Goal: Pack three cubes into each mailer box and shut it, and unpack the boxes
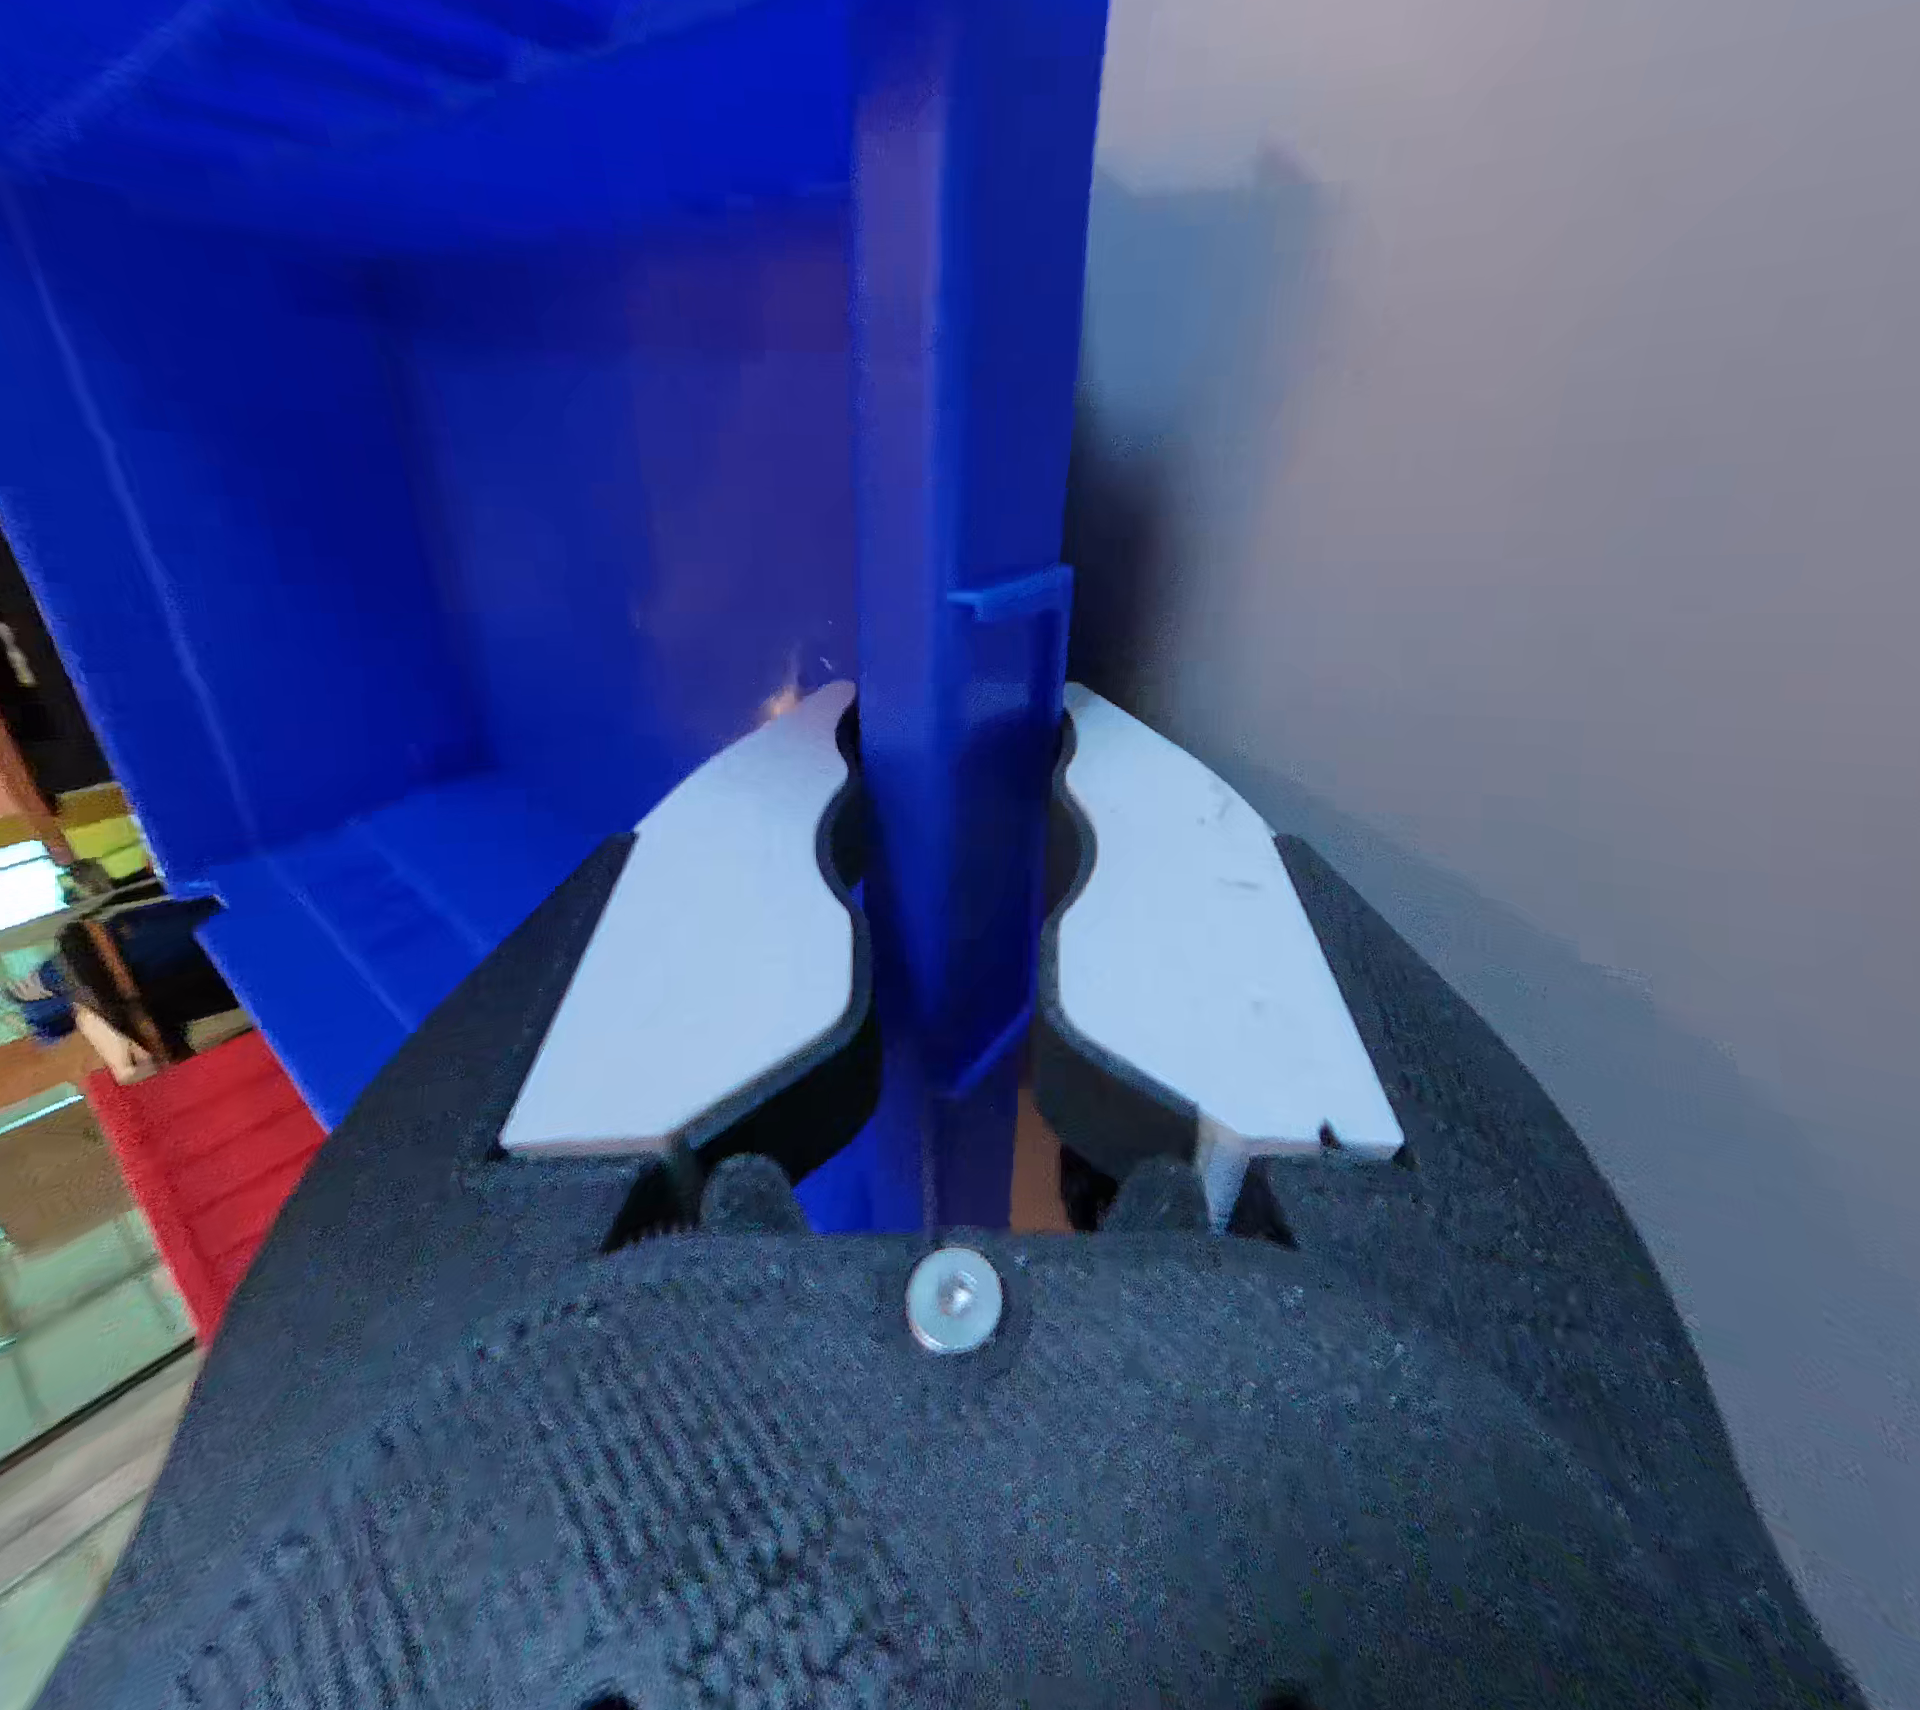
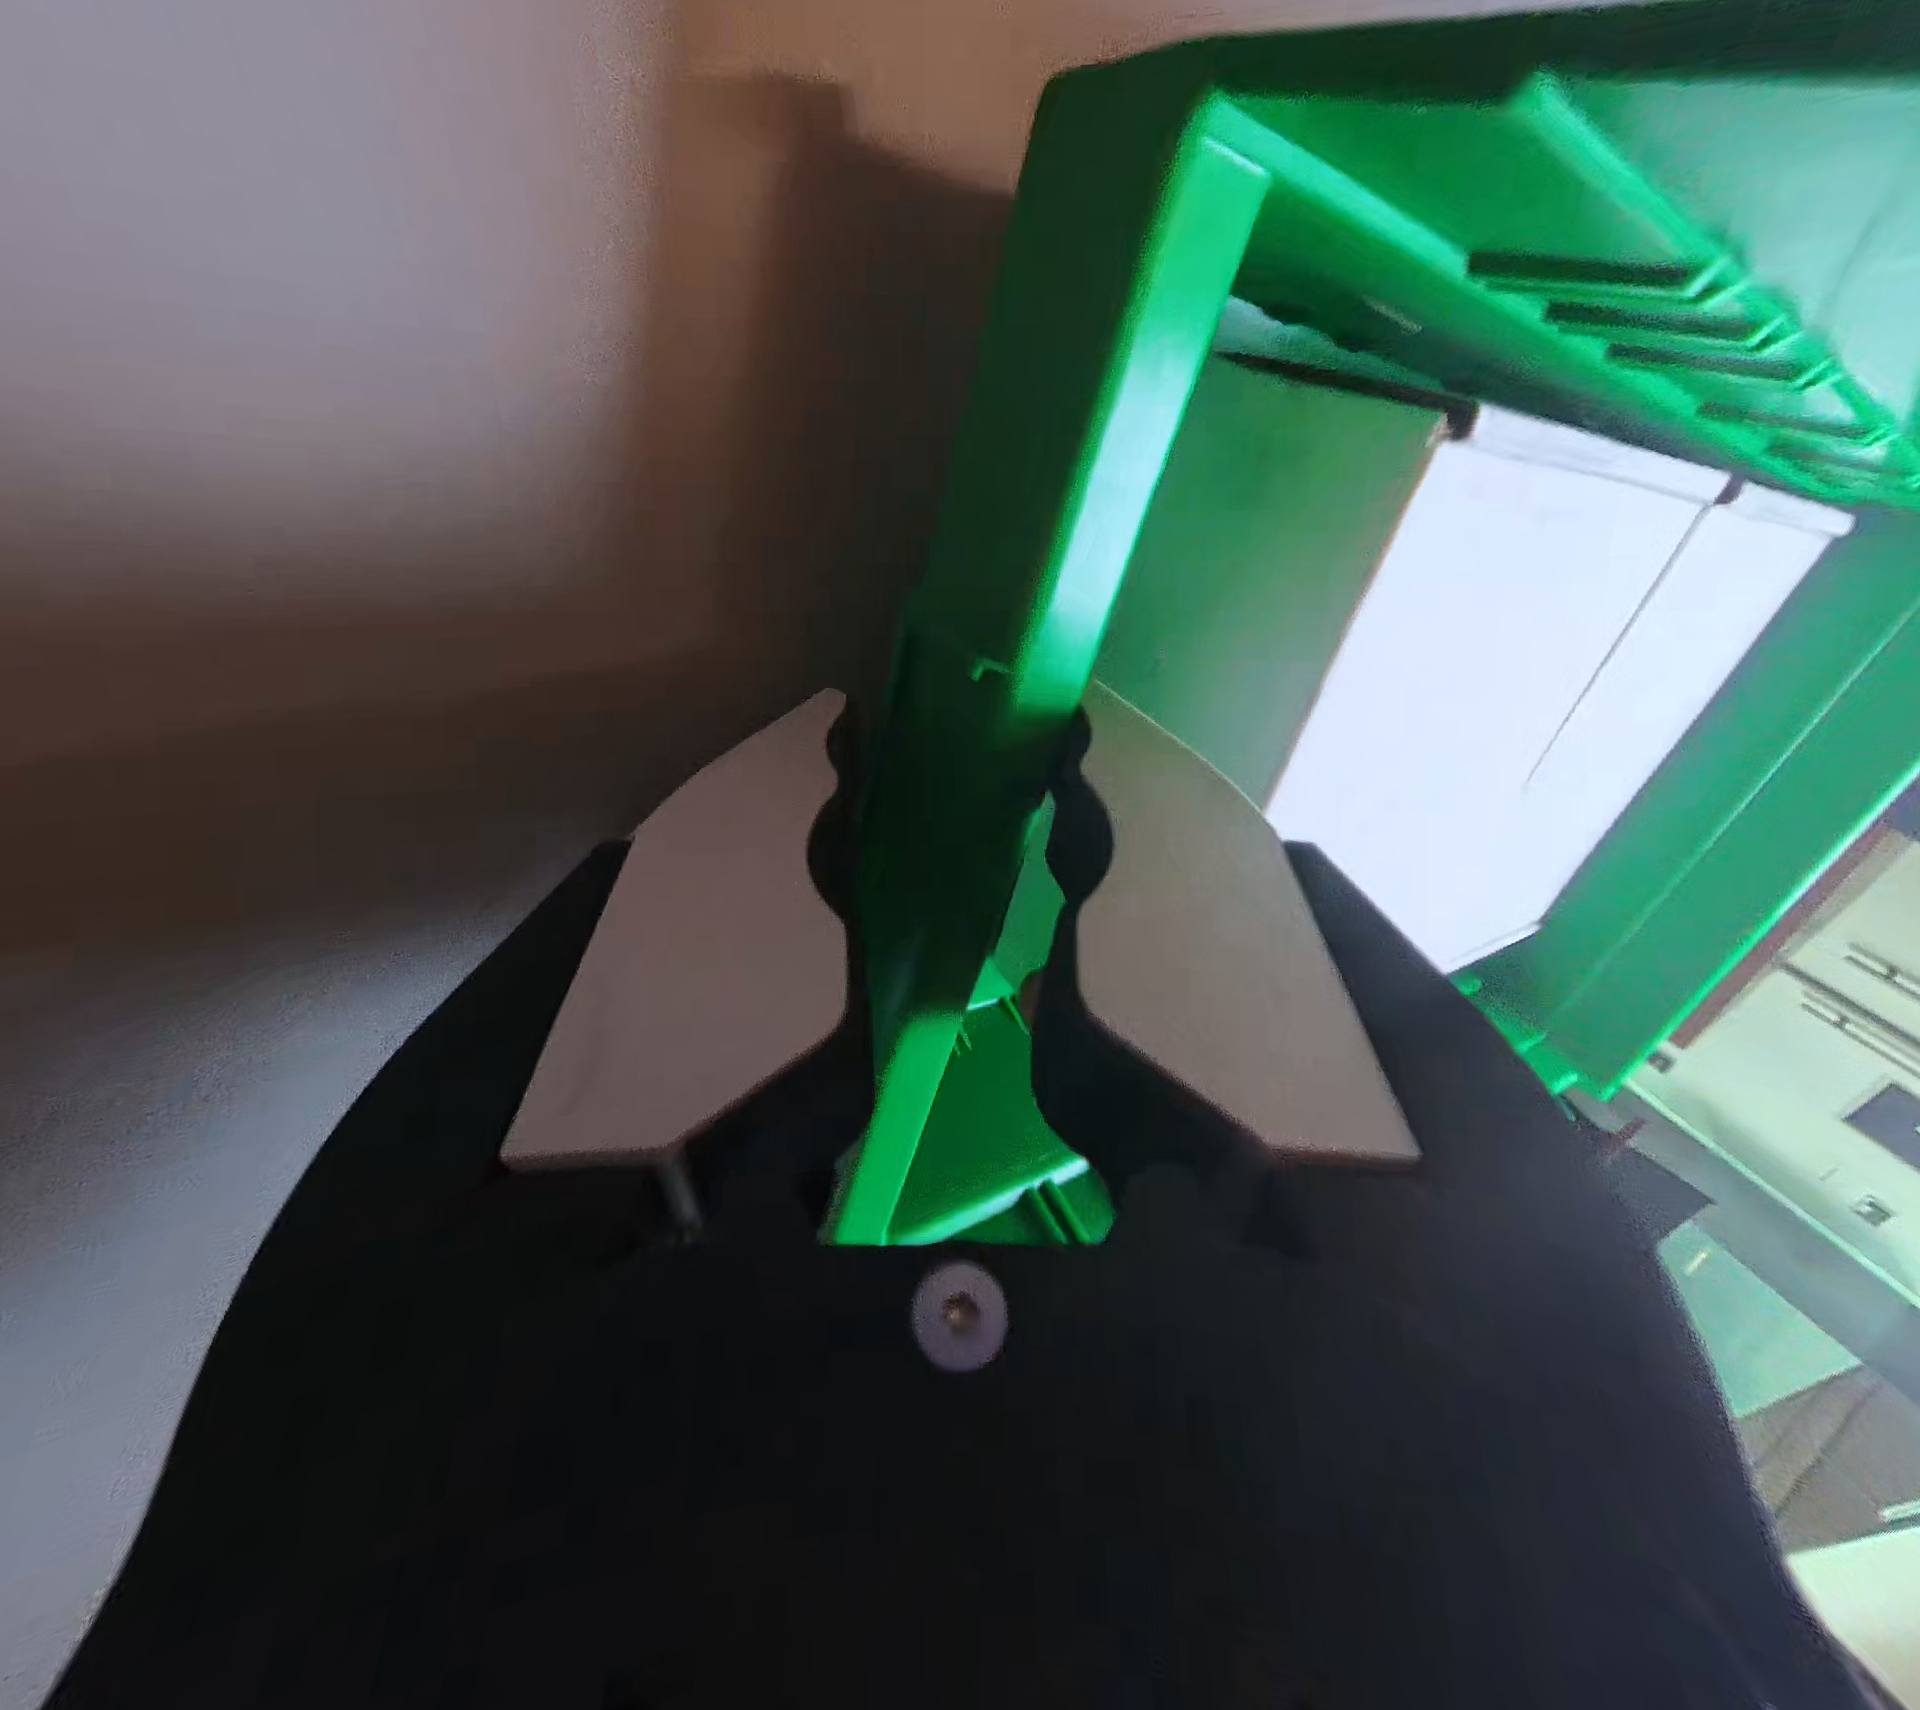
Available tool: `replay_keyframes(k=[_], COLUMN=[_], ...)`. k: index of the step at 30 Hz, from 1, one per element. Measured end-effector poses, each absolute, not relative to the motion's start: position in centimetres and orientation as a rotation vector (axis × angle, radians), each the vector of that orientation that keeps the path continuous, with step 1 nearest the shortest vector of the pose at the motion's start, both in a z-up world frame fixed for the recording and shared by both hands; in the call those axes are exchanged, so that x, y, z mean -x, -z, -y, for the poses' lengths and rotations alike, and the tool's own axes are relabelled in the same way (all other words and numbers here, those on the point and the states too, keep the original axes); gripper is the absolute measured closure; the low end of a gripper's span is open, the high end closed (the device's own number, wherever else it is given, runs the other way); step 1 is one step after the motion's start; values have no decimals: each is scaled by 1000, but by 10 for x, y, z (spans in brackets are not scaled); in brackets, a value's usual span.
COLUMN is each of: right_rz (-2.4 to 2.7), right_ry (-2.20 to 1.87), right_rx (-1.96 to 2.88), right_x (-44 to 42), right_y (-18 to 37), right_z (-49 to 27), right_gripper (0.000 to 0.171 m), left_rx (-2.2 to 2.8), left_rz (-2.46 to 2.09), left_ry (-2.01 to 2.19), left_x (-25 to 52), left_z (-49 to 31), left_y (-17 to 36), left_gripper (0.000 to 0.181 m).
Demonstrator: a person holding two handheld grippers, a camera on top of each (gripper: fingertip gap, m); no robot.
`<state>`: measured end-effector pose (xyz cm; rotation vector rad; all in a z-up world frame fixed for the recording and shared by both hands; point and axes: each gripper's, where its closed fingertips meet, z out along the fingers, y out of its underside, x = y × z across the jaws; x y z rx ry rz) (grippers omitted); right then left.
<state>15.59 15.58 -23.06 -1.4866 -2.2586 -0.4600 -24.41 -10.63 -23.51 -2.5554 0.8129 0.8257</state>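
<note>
My left gripper (image 1: 958, 725) is shut on the side wall of a blue plastic bin (image 1: 520, 310). The bin is lifted and tipped, its open inside faces the camera, and no cube shows in it. My right gripper (image 2: 956, 725) is shut on the side wall of a green plastic bin (image 2: 1507, 226). That bin is also lifted and tilted, with its open side to the right, and no cube shows in it. No mailer box or cube is in either view. Both pictures are blurred.
A plain pale wall (image 1: 1507, 310) fills the right of the left wrist view and the left of the right wrist view (image 2: 364, 206). A red surface (image 1: 197, 1141) and room clutter show at lower left. A bright white panel (image 2: 1558, 673) shows through the green bin. Spacing between my two grippers at the tips: around 50 cm.
</note>
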Motion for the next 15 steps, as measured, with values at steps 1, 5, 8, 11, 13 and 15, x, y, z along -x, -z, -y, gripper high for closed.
replay_keyframes(k=[1,5,8,11,13,15], right_rz=[2242,2236,2239,2218,2213,2184], right_ry=[479,445,463,490,438,348], right_rx=[1456,1398,1312,1217,1172,1157], right_x=[-152,-147,-147,-147,-146,-144], right_y=[231,231,231,230,230,228], right_z=[-156,-135,-106,-74,-48,-22], right_gripper=[138,138,138,138,138,138], left_rx=[2544,2456,2375,2269,2197,2124], left_rz=[-848,-915,-1002,-1130,-1218,-1284], left_ry=[-849,-761,-702,-656,-632,-627], left_x=[243,205,166,124,98,77], left_z=[103,89,81,71,62,49], left_y=[235,234,234,233,233,233], left_gripper=[151,151,150,151,151,151])
